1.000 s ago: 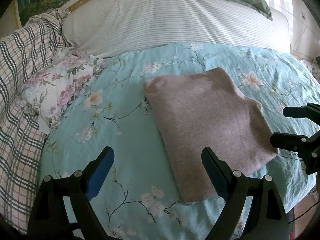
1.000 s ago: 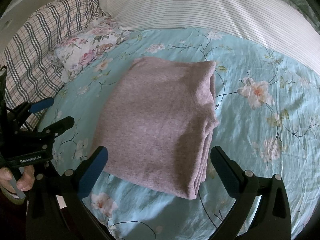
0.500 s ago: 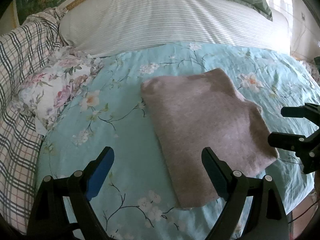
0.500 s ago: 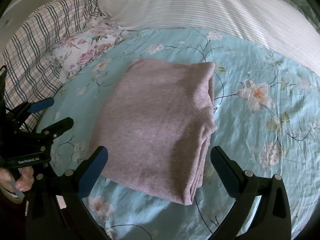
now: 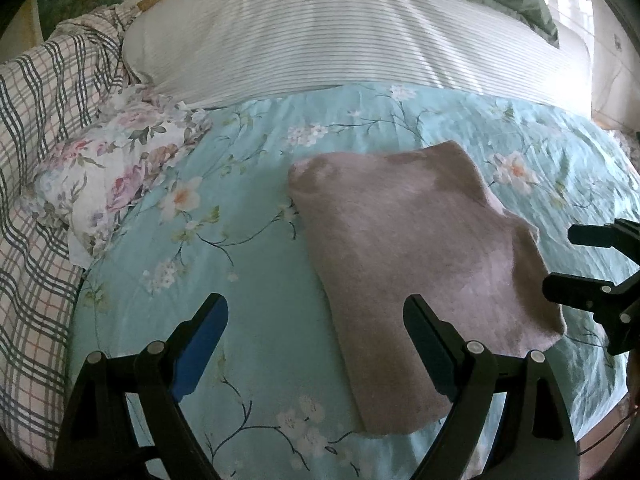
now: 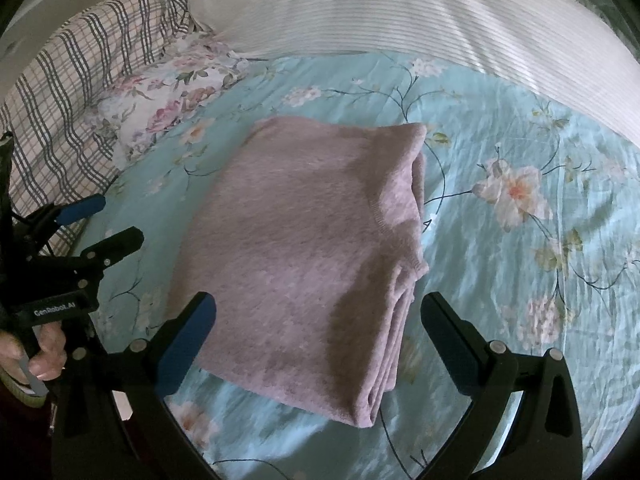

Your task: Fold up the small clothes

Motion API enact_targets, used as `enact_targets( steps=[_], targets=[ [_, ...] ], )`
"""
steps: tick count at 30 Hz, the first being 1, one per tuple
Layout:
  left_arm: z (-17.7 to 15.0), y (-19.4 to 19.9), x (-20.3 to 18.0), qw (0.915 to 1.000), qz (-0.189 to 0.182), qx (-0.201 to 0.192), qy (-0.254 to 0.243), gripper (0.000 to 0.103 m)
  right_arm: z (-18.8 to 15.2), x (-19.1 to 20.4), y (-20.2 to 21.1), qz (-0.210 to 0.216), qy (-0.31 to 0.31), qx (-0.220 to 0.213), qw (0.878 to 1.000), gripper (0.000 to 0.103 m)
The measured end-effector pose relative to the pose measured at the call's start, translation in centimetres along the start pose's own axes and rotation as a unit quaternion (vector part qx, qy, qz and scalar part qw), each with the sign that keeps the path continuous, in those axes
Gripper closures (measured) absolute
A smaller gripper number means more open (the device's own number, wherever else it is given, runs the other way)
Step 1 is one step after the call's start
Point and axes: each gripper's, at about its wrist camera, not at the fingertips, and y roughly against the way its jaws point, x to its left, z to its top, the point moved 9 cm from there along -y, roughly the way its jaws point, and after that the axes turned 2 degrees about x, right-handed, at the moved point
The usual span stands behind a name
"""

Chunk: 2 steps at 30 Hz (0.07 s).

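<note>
Garment: one mauve knit piece, already folded into a thick rectangle, lying flat on the bed over the floral blue sheet. Its long axis runs from the near edge of the bed away toward the striped pillow, slightly slanted. Stacked layer edges show along its right side in the right wrist view.

Right hand-held gripper: jaws wide apart, holding nothing, poised above the garment's near end; the garment lies directly ahead and just below it.

Left hand-held gripper: also wide and empty. The garment lies ahead and to its right; only its right finger overlaps the garment's near left part in the left wrist view, the left finger is over bare sheet. Contact with the cloth cannot be confirmed for either tool.

Judgement: the right tool is the nearer and better centred; folding appears essentially complete, so any further move would likely be a final fold, a smoothing or a lift from the near end.

Surroundings: floral cloth and plaid blanket lie well apart to the left. Nothing obstructs the approach.
</note>
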Motion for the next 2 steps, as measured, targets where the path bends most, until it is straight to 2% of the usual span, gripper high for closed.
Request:
enact_targets(
  steps=[2],
  targets=[
    [0.04,-0.07,0.09,1.0000,0.004,0.000,0.002,0.012,0.02,-0.09,-0.18,0.002,-0.002,0.001,1.000,0.001]
  ],
)
